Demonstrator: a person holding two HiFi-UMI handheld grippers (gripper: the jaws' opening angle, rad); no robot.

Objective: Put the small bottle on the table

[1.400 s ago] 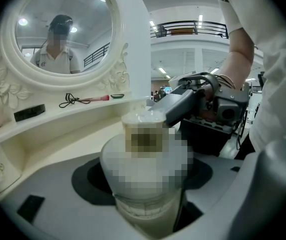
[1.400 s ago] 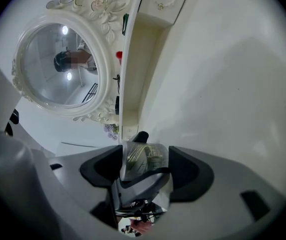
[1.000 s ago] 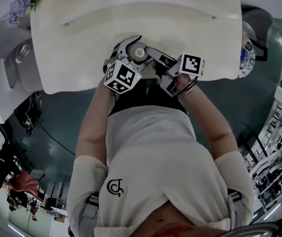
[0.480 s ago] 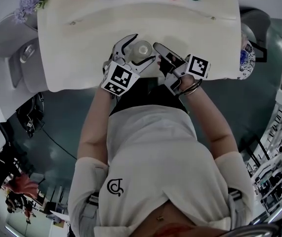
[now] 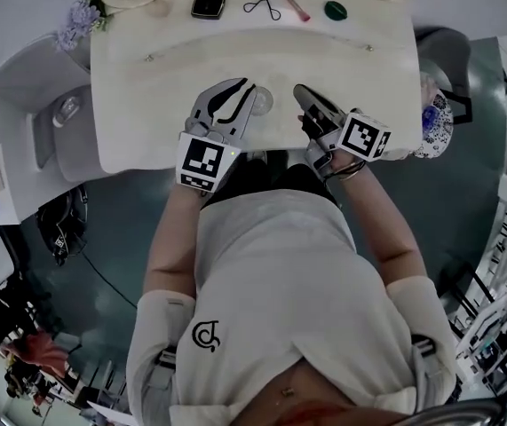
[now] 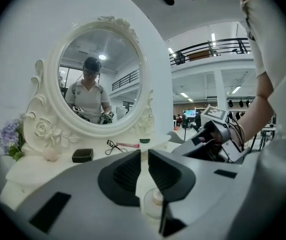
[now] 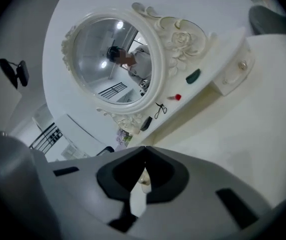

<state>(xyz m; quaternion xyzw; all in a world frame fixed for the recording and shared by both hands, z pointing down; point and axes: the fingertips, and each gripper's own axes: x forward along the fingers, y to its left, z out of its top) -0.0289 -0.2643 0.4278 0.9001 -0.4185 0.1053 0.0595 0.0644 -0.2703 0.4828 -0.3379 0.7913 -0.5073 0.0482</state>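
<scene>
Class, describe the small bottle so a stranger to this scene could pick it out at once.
Find the white dressing table with the ornate oval mirror. Skip its back shelf, where a black case, an eyelash curler and a pink stick lie, and look at the table's front middle. The small bottle stands there: clear and round, not dark or coloured like those.

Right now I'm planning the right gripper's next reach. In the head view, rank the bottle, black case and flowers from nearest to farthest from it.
1. Bottle, just left of the right gripper's tips.
2. Black case, on the back shelf, left of centre.
3. Flowers, far left corner.
</scene>
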